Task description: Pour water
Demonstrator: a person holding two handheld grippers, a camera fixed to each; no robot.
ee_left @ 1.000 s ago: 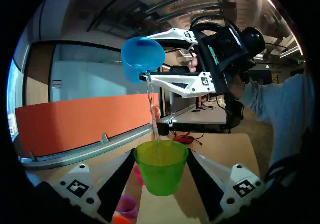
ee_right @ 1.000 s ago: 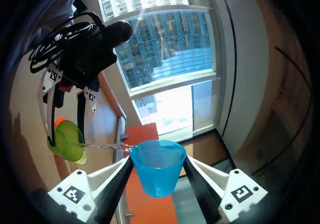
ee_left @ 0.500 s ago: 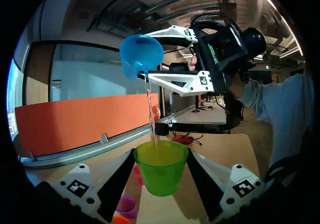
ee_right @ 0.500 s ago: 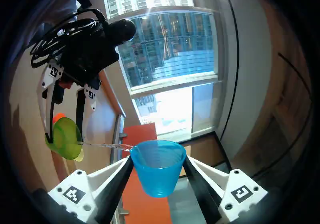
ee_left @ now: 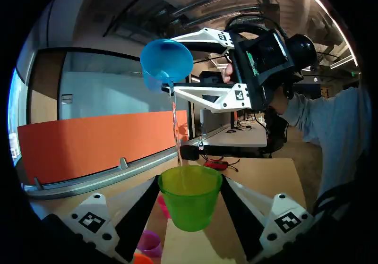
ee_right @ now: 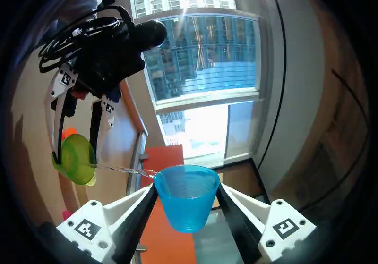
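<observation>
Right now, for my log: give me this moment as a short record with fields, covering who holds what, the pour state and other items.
left gripper: shut on green cup, held upright over the table
right gripper: shut on blue cup, tipped, higher than the green cup
water stream: thin, falling from the blue cup's lip into the green cup
pour state: under way
other items: purple cup and pink cup on the table below the green cup
person: light sleeve behind the right gripper
</observation>
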